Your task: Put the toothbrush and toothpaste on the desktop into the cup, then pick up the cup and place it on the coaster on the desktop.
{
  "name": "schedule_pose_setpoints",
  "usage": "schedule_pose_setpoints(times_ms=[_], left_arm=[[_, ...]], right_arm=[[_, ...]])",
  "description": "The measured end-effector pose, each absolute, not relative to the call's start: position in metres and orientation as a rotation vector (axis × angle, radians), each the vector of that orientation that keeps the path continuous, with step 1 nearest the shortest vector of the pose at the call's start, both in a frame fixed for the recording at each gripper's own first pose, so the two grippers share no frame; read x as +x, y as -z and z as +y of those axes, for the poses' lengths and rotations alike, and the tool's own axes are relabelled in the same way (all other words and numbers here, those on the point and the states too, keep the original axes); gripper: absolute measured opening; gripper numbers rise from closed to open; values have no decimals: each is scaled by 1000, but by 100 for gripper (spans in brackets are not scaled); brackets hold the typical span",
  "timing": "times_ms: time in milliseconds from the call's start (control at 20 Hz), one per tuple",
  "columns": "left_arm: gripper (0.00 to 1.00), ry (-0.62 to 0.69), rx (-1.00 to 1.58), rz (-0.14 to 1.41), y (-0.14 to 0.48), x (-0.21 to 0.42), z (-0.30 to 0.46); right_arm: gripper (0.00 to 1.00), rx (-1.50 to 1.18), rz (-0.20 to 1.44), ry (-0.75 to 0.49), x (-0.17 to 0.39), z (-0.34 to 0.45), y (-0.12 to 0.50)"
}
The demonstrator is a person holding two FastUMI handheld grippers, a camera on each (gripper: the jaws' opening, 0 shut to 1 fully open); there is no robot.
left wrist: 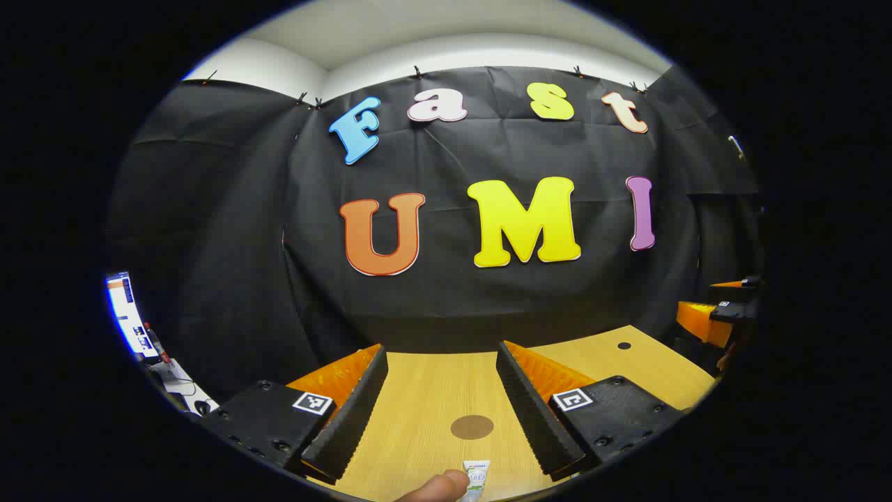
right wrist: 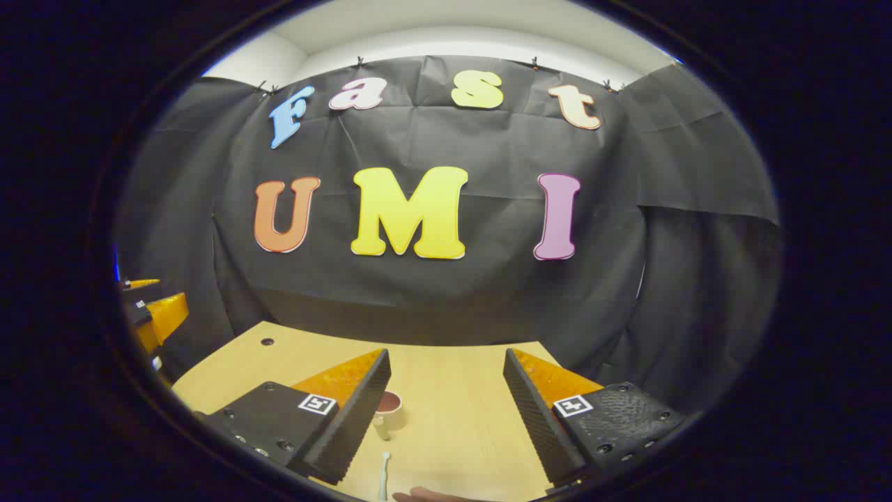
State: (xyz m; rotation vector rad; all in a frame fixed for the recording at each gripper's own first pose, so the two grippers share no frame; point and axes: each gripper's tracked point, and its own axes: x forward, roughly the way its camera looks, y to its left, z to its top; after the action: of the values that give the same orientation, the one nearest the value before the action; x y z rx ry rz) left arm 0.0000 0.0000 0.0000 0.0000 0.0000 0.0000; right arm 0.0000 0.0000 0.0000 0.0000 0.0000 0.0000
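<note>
Above desktop (left wrist: 425,404): both grippers level, left (left wrist: 442,397) and right (right wrist: 446,404) fingers wide, empty.

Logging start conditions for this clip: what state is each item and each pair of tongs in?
Left tongs: open, holding nothing.
Right tongs: open, holding nothing.
Toothpaste: lying on the desk, a fingertip beside it.
Toothbrush: lying on the desk.
Cup: upright, nothing visible inside.
Coaster: bare.
</note>
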Motion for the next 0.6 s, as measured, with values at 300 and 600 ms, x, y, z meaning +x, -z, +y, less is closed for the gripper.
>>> schedule_pose_setpoints(times_ms=[300, 600], left_arm=[[99, 33, -11, 2, 1, 12, -16], [98, 39, -2, 16, 10, 17, -22]], right_arm=[[96, -46, -6, -24, 5, 11, -3], [96, -65, 1, -43, 4, 16, 7]])
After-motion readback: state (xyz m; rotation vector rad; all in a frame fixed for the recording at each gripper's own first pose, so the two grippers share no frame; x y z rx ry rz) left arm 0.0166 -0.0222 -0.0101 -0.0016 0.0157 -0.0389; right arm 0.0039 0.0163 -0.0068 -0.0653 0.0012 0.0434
